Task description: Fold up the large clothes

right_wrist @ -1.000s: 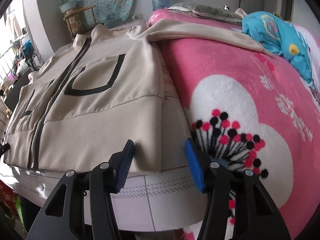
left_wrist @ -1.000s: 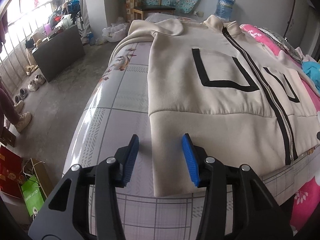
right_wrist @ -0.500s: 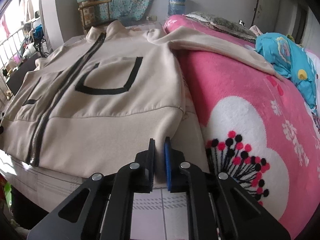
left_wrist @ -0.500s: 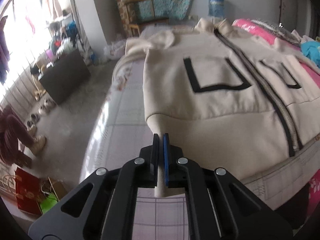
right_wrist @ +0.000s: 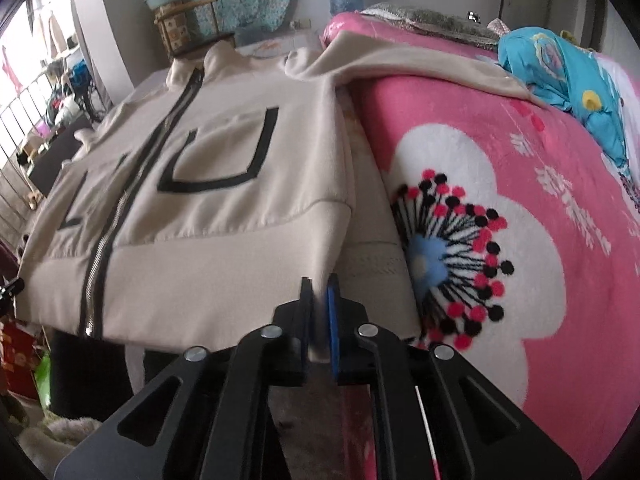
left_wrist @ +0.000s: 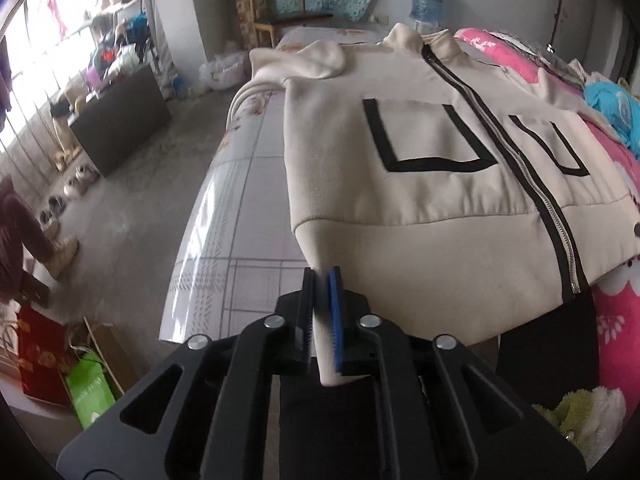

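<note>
To the left of the left gripper (left_wrist: pixel 322 280) lies bare bed sheet (left_wrist: pixel 248 216), and beyond its edge the floor, with shoes and a dark cabinet (left_wrist: pixel 120 120) well apart from the work. The gripper's jaws, which have just been closing and then eased a little, pinch the near left corner of the cream jacket (left_wrist: pixel 420 200) at its hem band; a fold of the fabric stands between the blue pads, and the corner looks lifted off the sheet.

Ahead of the fingers the jacket lies face up, zipped, collar at the far end, its left sleeve bunched near the shoulder.

In the right wrist view the right gripper (right_wrist: pixel 320 284) does the same at the opposite hem corner: its jaws, also just closed and eased slightly, hold the cream jacket (right_wrist: pixel 224 208) fabric between the pads. To the right of these fingers is a strip of sheet, then the pink flowered blanket (right_wrist: pixel 520 200), over which the right sleeve trails toward a blue bundle (right_wrist: pixel 560 64).

The step in hand appears to be the first fold: both hem corners are gripped. The next move likely calls for raising both corners together and carrying them forward toward the collar, keeping the hem taut and level, so the lower half lands square.
</note>
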